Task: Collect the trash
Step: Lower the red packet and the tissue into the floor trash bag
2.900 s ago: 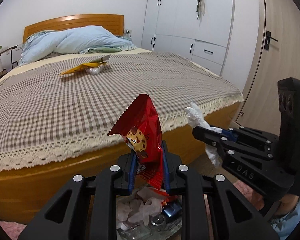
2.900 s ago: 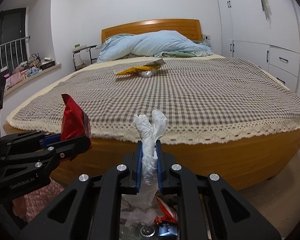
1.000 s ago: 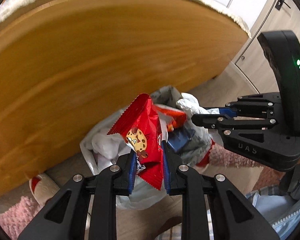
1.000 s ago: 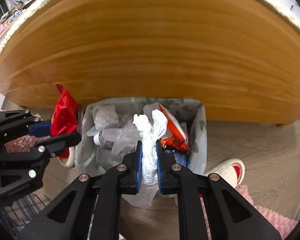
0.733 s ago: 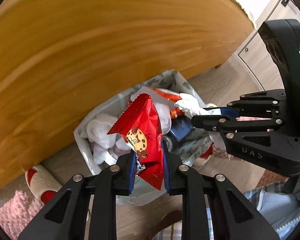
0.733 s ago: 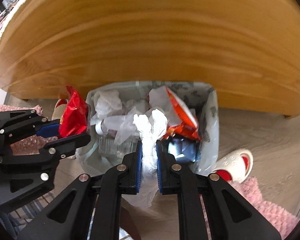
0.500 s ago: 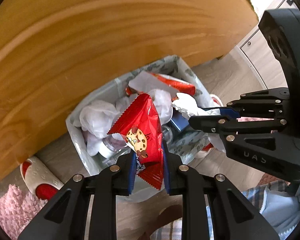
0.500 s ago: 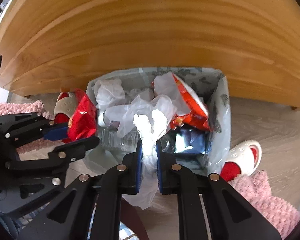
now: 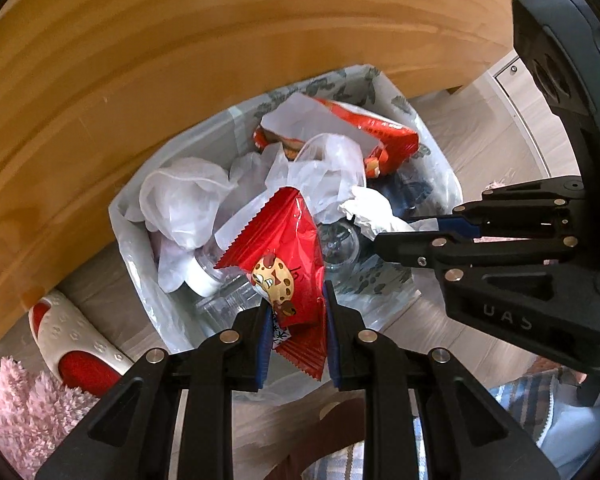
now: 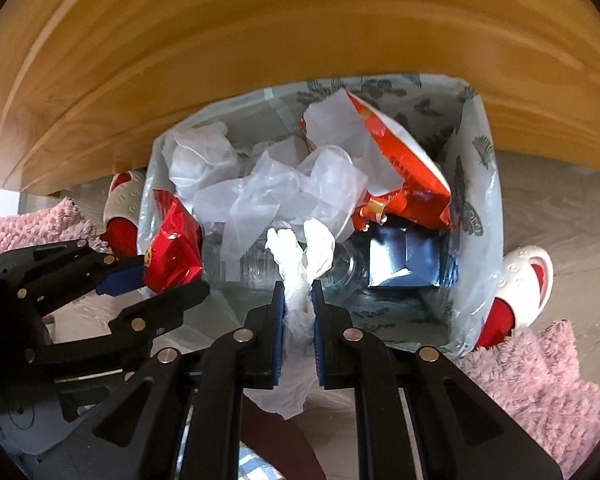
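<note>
My left gripper (image 9: pixel 294 316) has its fingers pinching the red cookie wrapper (image 9: pixel 284 248); the wrapper's lower end is hidden between the pads; my right gripper (image 10: pixel 298 300) has its fingers pinching the white crumpled tissue (image 10: pixel 300 256), whose tail hangs out of sight behind them. Both items sit just above the open trash bag (image 10: pixel 476 200); clear film, an orange snack packet (image 10: pixel 400 168) and a dark blue carton (image 10: pixel 404 256) fill it; its base is obscured. A wooden bed frame (image 10: pixel 260 40) stands behind; slippers are partly cut off beside it.
</note>
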{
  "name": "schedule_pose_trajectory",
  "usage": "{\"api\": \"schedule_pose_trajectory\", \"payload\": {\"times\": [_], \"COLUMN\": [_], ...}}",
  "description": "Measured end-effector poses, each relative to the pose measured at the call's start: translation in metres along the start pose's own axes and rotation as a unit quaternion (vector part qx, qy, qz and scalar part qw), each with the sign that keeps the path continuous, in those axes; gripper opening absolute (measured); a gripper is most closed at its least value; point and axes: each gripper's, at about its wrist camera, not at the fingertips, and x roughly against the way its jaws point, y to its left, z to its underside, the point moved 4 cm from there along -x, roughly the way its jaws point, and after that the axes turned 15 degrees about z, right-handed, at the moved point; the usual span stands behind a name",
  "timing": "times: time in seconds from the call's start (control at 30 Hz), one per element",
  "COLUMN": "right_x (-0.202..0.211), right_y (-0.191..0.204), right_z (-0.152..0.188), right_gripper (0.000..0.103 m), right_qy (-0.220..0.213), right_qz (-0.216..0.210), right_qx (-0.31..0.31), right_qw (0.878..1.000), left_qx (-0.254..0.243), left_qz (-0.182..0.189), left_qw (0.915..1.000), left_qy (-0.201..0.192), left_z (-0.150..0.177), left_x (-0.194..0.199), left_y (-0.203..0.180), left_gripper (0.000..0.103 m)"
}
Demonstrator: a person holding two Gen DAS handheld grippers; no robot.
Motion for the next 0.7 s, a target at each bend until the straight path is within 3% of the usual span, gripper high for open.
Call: {"api": "schedule_pose_trajectory", "payload": {"times": [0.3,0.7], "right_x": [-0.028,-0.046], "right_y": [-0.005,-0.017], "right_z": [-0.007,-0.025], "right_gripper": [0.013,0.013], "right_qy": [0.036,0.052], "right_qz": [-0.007,0.002], "right_qx": [-0.013,-0.024], "right_qw": [0.999,0.998], "left_qx": [0.012,0.038], "left_qz": [-0.006,-0.011], "left_qw": [0.9997,0.9984], "left_qy": [0.019,0.041], "left_z": [-0.005,-0.012], "left_x": [-0.015,-0.035], "left_y": [0.008,0.027], "left_gripper": [0.02,0.02]}}
